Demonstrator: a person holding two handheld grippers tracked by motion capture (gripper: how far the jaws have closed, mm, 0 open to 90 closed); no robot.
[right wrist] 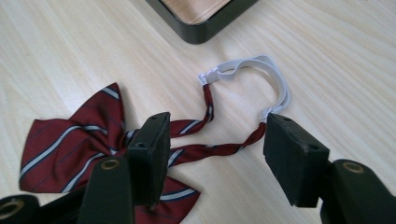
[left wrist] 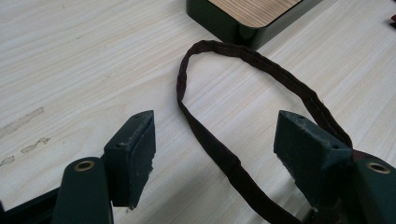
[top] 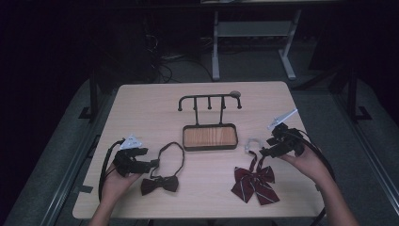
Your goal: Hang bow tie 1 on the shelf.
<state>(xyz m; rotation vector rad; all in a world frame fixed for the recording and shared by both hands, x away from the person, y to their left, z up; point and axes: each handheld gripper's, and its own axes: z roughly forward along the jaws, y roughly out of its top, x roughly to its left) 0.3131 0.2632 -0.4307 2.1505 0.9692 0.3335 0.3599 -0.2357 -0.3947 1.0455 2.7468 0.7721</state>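
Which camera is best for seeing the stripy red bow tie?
The right gripper view: the stripy red bow tie is close up there, with its pale stripes and white neck band clear, lying between the open right tool. The high view shows it small and dim on the table. The left gripper view catches a dark red sliver at its right edge.

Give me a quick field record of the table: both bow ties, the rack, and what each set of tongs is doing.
dark bow tie: flat on table, front left, neck loop toward the tray
striped bow tie: flat, front right, red with pale stripes, white strap end toward the tray
hook rack: upright behind its wood-lined tray, hooks bare
left tongs: open, jaws either side of the dark loop, not pressing it
right tongs: open, jaws straddling the striped tie's bands, no grip yet
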